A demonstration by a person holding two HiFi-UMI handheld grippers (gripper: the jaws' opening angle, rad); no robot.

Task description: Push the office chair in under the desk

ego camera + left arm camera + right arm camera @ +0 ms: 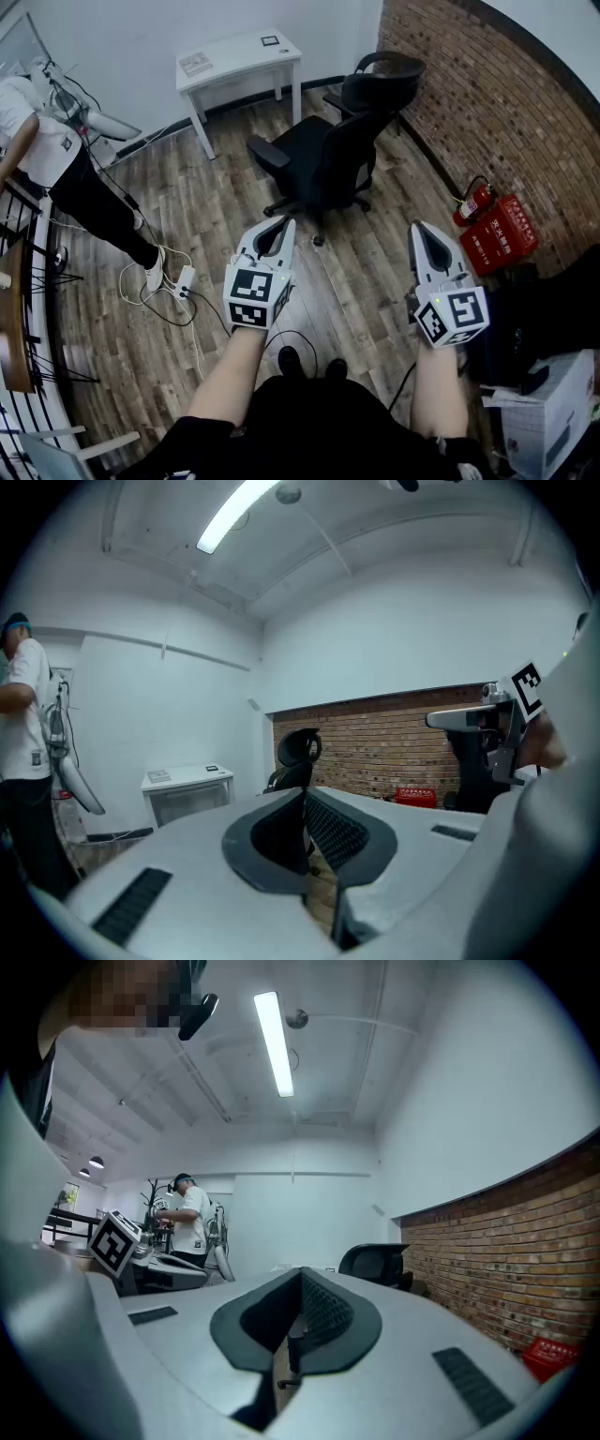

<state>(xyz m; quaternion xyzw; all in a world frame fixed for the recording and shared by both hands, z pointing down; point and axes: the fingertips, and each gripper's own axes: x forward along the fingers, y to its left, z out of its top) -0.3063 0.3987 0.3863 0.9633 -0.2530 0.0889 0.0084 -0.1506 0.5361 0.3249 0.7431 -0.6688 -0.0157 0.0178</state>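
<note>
Beyond the left gripper (pixel 280 224) and right gripper (pixel 419 229), fingers closed empty, the office chair (pixel 323 155) stands apart from the desk (pixel 239 58).

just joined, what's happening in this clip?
A person holds two grippers, left gripper and right gripper, both shut and empty, aimed toward the black office chair. The chair stands out on the floor, apart from the white desk, not yet pushed in. Neither gripper touches it.
</note>
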